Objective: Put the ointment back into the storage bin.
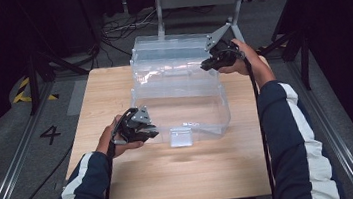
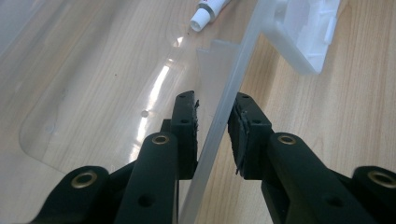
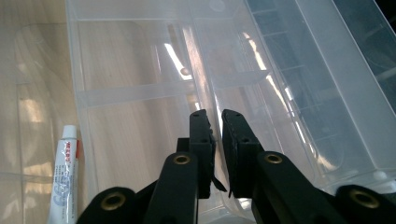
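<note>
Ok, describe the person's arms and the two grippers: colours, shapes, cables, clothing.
Both sleeves are dark navy with a broad white stripe down the outside. The left gripper and right gripper are black, each topped by a grey three-cornered plate. A black cable trails from each. Up close, the jaws are blocky black bars with brass-coloured rivets and dark pads with frayed edges.

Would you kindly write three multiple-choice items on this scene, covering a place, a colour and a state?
1. Where does the tube lie?
A. inside the clear box
B. on the floor
C. on a chair

2. What colour is the tube's cap?
A. red
B. white
C. black

3. How does the left gripper stand?
A. shut on the tube
B. far from the box
C. jaws on either side of the box wall

Answers: 1 A, it shows through the box's wall; 2 B, the cap is white in both gripper views; 3 C, the wall runs between its jaws.
</note>
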Demonstrator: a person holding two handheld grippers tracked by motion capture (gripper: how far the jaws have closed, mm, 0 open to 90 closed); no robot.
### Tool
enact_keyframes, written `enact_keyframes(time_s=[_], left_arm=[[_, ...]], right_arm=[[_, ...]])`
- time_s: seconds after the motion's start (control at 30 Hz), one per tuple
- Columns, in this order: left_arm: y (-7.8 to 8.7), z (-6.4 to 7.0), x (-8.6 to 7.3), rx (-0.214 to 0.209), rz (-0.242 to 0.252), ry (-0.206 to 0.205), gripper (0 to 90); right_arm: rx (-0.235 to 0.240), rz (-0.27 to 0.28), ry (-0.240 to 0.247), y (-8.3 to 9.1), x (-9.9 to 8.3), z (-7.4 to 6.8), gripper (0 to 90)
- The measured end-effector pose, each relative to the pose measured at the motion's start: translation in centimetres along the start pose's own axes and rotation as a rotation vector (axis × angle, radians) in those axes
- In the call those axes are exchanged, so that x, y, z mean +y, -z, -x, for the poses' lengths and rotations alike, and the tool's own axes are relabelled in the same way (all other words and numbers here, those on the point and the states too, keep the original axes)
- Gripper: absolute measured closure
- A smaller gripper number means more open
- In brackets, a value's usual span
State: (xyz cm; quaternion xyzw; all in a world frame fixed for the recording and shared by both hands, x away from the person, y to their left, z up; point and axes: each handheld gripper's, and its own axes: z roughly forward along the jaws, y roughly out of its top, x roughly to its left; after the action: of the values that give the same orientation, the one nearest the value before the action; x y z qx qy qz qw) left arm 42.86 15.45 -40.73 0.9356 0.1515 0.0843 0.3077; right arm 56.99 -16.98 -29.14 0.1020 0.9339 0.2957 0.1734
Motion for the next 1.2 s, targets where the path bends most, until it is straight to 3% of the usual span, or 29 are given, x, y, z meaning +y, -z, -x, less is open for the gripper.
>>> enact_keyframes(time_s=[0.73,1.2], left_arm=[[-0.1,0.3,-0.1,0.008,0.007,0.01,72.4],[-0.1,0.5,-0.2,0.021,0.01,0.01,71.9]], right_arm=[[0.035,0.032,0.068,1.4,0.4,-1.7,88.7],[0.057,0.035,0.11,2.4,0.7,-3.6,89.6]])
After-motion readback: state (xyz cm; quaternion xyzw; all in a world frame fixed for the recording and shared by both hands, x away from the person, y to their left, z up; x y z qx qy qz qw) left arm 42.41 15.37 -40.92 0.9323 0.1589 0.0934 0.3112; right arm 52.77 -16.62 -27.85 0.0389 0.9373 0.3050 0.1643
